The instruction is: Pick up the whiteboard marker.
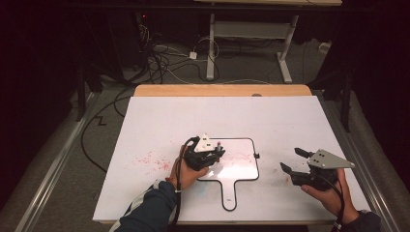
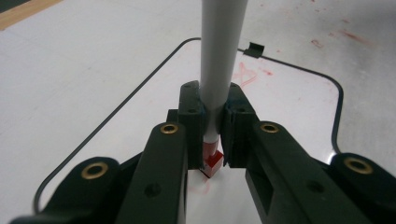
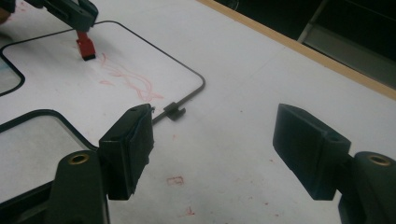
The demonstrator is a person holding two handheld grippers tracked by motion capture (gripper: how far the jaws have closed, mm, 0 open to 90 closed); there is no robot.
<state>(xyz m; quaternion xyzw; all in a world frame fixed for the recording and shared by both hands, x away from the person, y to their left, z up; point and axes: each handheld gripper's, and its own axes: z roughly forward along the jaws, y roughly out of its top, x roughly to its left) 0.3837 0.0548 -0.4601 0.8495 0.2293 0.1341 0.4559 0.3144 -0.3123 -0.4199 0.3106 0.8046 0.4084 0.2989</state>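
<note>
Grey marker clamped in left tongs, right tongs wide, empty

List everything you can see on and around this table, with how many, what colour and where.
Whiteboard: one, white with black rim and handle, on the table's near middle.
Marker: one, grey barrel, red tip, upright in the left tongs, tip on the whiteboard.
Red scribbles: several, red, on the whiteboard.
Red smears: a patch, on the table sheet left of the whiteboard.
Table: one, white sheet over wood.
Desk frame: one, white, on the floor beyond the table.
Cables: several, black and white, on the floor.
Left tongs: black, shut on the marker.
Right tongs: black, open, right of the whiteboard.
</note>
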